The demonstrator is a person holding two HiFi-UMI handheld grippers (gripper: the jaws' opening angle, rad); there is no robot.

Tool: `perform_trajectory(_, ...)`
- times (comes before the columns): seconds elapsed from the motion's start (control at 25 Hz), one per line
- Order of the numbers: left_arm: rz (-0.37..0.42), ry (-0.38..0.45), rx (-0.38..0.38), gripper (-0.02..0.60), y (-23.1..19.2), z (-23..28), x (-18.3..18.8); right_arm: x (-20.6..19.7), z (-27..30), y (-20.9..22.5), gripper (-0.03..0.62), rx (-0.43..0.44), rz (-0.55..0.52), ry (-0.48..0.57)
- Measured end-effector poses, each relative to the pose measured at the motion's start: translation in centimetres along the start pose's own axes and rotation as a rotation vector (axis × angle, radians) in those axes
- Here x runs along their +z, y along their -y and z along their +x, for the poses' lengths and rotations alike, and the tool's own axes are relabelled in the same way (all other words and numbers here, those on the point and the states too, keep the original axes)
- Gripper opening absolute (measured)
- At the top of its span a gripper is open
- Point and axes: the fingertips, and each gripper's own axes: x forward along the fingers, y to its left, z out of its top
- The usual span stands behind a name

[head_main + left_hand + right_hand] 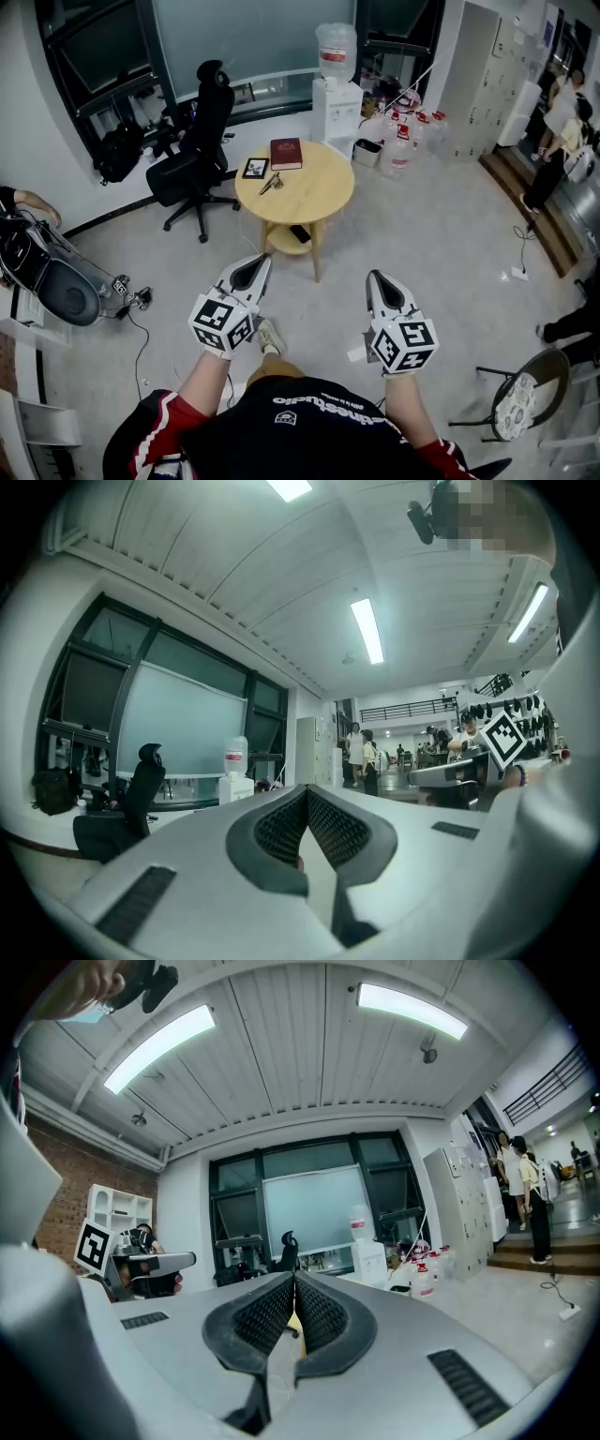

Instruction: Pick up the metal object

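the metal object (271, 182) lies near the left edge of the round wooden surface (319, 192), just beside a small framed picture (255, 168). a red book (286, 152) sits at the far edge. an office chair (202, 141) and a water dispenser (337, 94) stand beyond. the left gripper (260, 262) and right gripper (375, 277) hover over the grey floor (441, 244), jaws together, empty.

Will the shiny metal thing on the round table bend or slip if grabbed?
The small silvery metal object probably stays stiff, being metal. It looks thin and lies flat on the smooth round wooden table, so it may slide when nudged.

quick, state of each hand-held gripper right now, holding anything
Left hand-held gripper: closed, holding nothing.
Right hand-held gripper: closed, holding nothing.
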Motion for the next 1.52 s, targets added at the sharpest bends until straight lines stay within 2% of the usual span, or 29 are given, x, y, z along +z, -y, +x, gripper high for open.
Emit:
perform_trajectory(0.84, -0.009, 0.008, 0.077, 0.016, -1.8, -3.0, -1.1, -1.8, 0.9, -2.3, 0.028, 0.074, 0.018, -0.009)
perform_trajectory(1.32, -0.051, 0.018, 0.105, 0.017, -4.5, -2.7, -1.4, -1.5, 3.5, -2.8, 0.028, 0.094, -0.006, -0.034)
perform_trajectory(1.52, -0.052, 0.016, 0.105, 0.016, -5.9, -0.7, -0.6, -0.5, 5.5, -2.2, 0.028, 0.101, -0.007, -0.036)
